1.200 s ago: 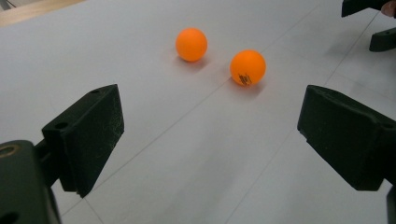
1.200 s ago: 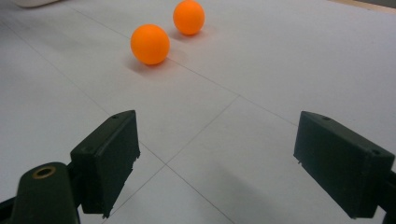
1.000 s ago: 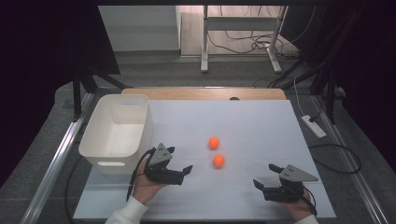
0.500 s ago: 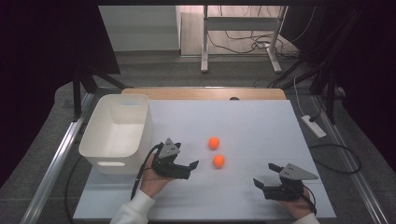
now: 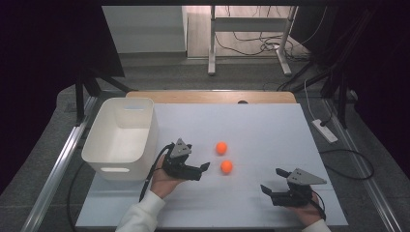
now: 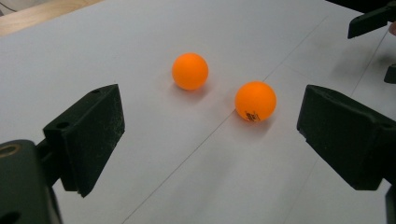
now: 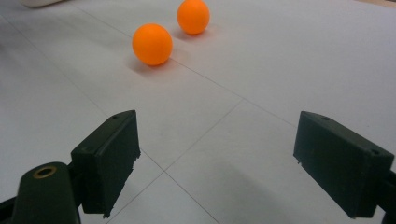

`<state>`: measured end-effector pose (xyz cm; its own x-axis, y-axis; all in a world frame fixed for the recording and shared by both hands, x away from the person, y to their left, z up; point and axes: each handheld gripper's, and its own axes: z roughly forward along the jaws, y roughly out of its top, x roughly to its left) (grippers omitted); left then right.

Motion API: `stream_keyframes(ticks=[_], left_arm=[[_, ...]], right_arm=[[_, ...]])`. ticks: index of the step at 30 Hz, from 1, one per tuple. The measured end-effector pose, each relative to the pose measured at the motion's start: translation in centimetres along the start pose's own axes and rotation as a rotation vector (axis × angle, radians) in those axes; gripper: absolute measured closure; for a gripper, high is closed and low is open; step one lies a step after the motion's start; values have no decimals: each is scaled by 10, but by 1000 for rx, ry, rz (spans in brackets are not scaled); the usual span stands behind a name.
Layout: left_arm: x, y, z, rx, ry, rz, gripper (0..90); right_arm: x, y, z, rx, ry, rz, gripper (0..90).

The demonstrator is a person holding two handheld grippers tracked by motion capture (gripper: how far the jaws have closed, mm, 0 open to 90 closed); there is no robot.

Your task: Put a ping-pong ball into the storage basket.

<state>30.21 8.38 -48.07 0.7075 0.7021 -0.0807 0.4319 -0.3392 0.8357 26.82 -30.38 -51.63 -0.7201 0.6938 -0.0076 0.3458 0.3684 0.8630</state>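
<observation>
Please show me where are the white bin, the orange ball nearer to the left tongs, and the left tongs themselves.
white bin (image 5: 145,126): high view, right rim.
nearer orange ball (image 5: 226,166): high view, centre of ball.
left tongs (image 5: 203,170): high view, midway between the tips.

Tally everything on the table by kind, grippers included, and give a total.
Orange balls: 2, the nearer ball and the farther ball
White bin: 1
Grippers: 2, the left gripper and the right gripper, both with jaws open
Total: 5
</observation>
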Motion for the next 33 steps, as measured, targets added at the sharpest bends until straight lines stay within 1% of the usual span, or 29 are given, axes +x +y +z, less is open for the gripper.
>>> stream_keyframes(ticks=[10,16,21,23,27,31,33], left_arm=[[4,9,6,5,1,2,83],[5,14,11,-3,-13,-3,85],[5,17,16,5,-9,6,85],[4,20,19,14,9,28,85],[4,22,23,19,2,34,85],[5,24,29,29,-3,31,85],[7,26,32,28,-11,16,85]], right_arm=[[-1,0,0,4,-7,3,143],[0,-1,0,6,-10,3,144],[-2,-1,0,8,-16,5,144],[-2,-1,0,8,-17,4,145],[-2,-1,0,9,-15,3,146],[-2,-1,0,9,-17,2,145],[-1,-1,0,9,-16,1,146]])
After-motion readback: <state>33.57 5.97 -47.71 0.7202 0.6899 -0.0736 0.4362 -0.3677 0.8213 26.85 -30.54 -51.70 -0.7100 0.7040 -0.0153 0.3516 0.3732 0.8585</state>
